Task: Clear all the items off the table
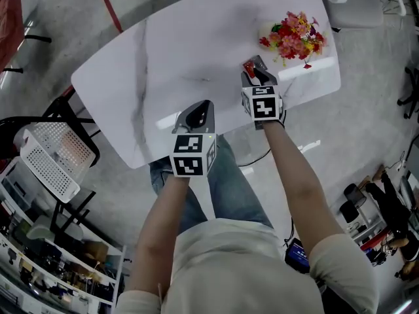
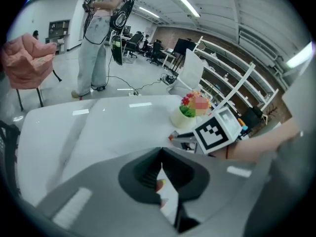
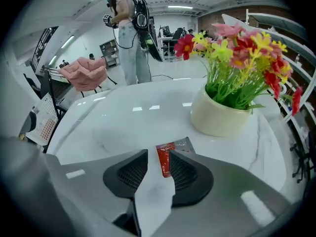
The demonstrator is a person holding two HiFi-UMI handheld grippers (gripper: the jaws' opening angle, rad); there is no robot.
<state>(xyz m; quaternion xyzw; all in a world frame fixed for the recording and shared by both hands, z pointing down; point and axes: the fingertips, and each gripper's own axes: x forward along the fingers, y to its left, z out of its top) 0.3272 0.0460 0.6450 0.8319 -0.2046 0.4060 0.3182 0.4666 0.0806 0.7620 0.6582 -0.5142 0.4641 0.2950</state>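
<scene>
A white marble table (image 1: 170, 64) carries a cream pot of red, pink and yellow flowers (image 1: 294, 38) at its far right. A small red and silver sachet (image 1: 249, 66) lies flat on the table just short of the pot (image 3: 222, 115). My right gripper (image 1: 256, 70) points steeply down over it. In the right gripper view its jaws (image 3: 157, 157) stand apart, with the sachet (image 3: 168, 157) showing in the gap and no pad pressing on it. My left gripper (image 1: 203, 104) hangs over the table's near edge, shut (image 2: 160, 149) with nothing held.
A white perforated basket (image 1: 52, 156) sits on a black stand left of the table. A white chair (image 1: 353, 5) stands behind the far right corner. A person (image 3: 131, 33) stands beyond the table near a pink chair (image 3: 86, 73). Shelves of clutter line the lower left.
</scene>
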